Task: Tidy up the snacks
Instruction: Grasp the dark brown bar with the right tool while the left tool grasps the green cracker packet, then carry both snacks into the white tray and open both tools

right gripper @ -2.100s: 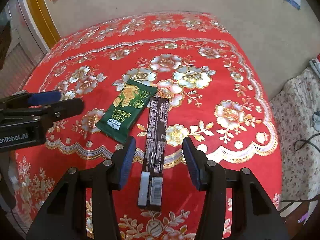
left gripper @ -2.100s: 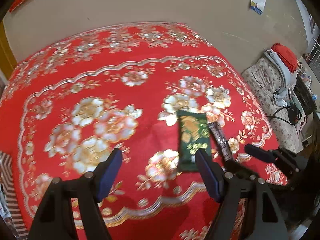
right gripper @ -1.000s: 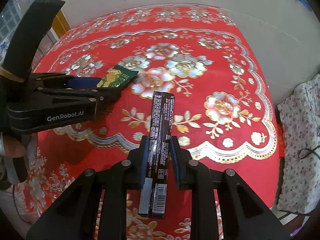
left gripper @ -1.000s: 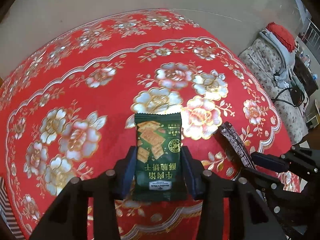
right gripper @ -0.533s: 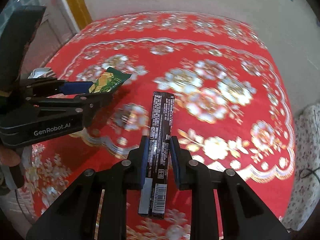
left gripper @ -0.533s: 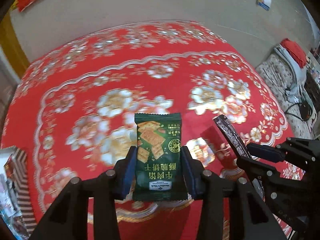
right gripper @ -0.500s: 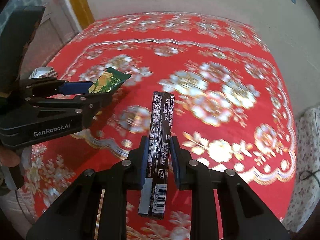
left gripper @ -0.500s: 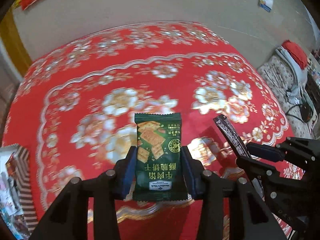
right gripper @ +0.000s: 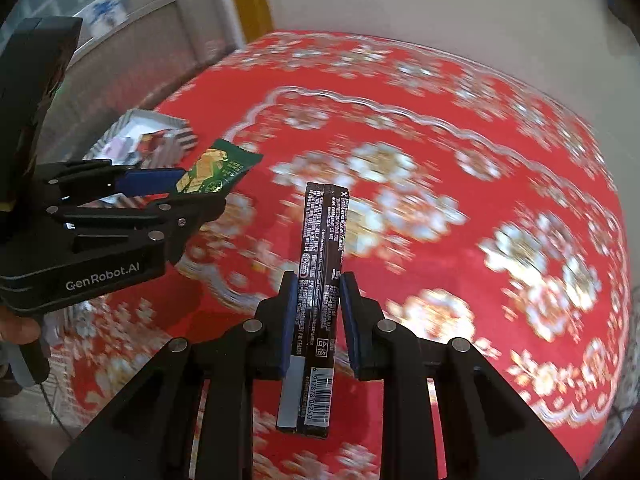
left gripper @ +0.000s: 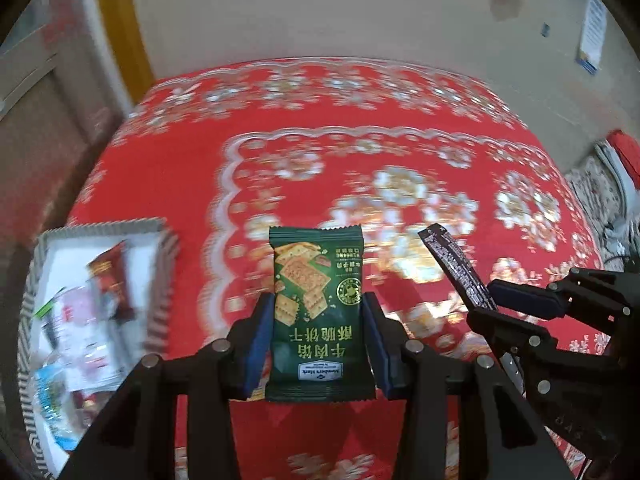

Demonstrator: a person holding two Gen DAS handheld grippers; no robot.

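My left gripper [left gripper: 318,320] is shut on a green cracker packet [left gripper: 318,300], held off the red flowered tablecloth [left gripper: 360,168]. My right gripper [right gripper: 317,300] is shut on a long dark snack bar [right gripper: 320,272], also in the air. In the left wrist view the right gripper [left gripper: 492,300] shows at the right with the dark bar [left gripper: 452,268] sticking up from it. The right wrist view has the left gripper [right gripper: 192,188] at the left, with the green packet [right gripper: 218,170] in it. A white striped-rim tray [left gripper: 160,280] of several snack packets lies at the table's left edge.
The tray [right gripper: 176,124] also shows at the far left in the right wrist view. A beige wall [left gripper: 320,20] and a yellow door frame [left gripper: 120,32] stand behind the table. A padded seat with red cloth [left gripper: 616,168] is off the right side.
Both grippers have carried their snacks leftward and upward over the table. The striped tray has come into view at the left. Both grips are unchanged.
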